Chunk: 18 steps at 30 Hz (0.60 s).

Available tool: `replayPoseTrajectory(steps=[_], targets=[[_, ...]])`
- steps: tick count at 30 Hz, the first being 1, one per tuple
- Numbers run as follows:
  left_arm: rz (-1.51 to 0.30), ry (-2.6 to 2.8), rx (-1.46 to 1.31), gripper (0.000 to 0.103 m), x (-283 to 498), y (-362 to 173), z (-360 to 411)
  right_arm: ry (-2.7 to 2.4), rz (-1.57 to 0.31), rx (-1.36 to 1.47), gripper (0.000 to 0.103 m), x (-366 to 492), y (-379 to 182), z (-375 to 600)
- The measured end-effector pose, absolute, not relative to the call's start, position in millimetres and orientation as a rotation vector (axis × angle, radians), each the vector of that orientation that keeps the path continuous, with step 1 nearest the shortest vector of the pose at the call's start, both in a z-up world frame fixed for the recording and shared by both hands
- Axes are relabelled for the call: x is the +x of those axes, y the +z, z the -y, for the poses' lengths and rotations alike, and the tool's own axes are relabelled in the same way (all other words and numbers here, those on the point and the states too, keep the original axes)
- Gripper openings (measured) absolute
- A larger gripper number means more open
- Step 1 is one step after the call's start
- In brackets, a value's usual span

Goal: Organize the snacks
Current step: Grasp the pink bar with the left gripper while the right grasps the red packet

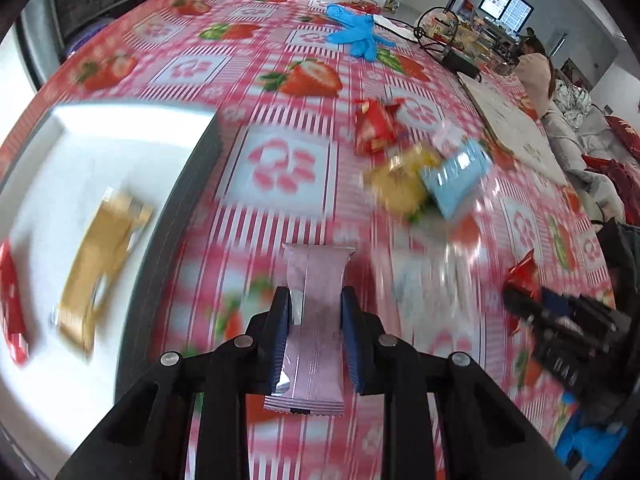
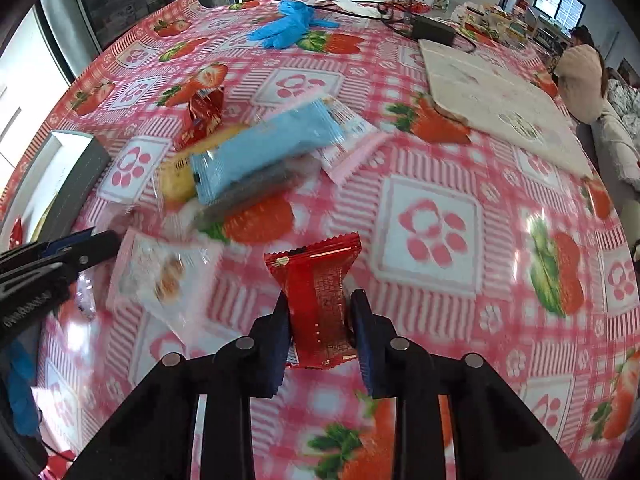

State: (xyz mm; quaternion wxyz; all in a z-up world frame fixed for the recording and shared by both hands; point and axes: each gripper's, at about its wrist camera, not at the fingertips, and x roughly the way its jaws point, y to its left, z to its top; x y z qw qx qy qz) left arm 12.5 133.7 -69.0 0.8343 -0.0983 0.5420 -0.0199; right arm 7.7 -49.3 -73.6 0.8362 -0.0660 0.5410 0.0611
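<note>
My left gripper (image 1: 315,298) is shut on a pink snack packet (image 1: 316,320), its blue pads pressing both long sides. A white tray (image 1: 120,136) with a dark rim lies to its left and holds a gold packet (image 1: 100,256) and a red one (image 1: 12,304). My right gripper (image 2: 318,300) is shut on a red snack packet (image 2: 320,300) above the strawberry tablecloth (image 2: 430,224). A loose pile lies further out: a light-blue packet (image 2: 260,152), a yellow one (image 2: 176,176), a red one (image 2: 204,114), a pink one (image 2: 356,152) and a clear packet (image 2: 160,276).
Blue gloves (image 2: 288,24) lie at the far side of the table. A pale board (image 2: 500,108) sits at the right, with a black box (image 2: 434,30) and cables behind it. A person in a beige top (image 2: 582,76) sits at the far right. The tray's corner (image 2: 72,160) shows at the left.
</note>
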Motion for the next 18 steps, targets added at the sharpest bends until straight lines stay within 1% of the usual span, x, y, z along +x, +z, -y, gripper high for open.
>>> replayPoseTrajectory(steps=[3, 6, 12, 15, 17, 18], targets=[[-1.122, -0.087, -0.137, 0.028, -28.3, -68.9, -119.6, 0.114, -1.147, -0.116, 0.031, -16.0, -72.6, 68.3], [-1.101, -0.148, -0.029, 0.028, -43.4, -67.8, -90.8, 0.100, -1.140, -0.109, 0.031, -44.0, -72.6, 85.7], [-1.092, -0.142, 0.005, 0.028, 11.2, -67.4, -56.9, 0.060, -1.137, -0.078, 0.031, -72.1, -71.7, 105.1], [-1.125, -0.167, -0.036, 0.028, 2.0, -66.0, -67.2, 0.051, -1.142, -0.056, 0.031, -80.9, -70.8, 110.7], [-1.103, -0.156, 0.011, 0.031, -22.8, -66.7, -72.0, 0.055, -1.133, -0.067, 0.031, -89.6, -71.5, 110.4], [-1.091, -0.149, 0.030, 0.040, -32.5, -66.8, -73.8, 0.056, -1.126, -0.078, 0.032, -92.6, -72.1, 109.1]])
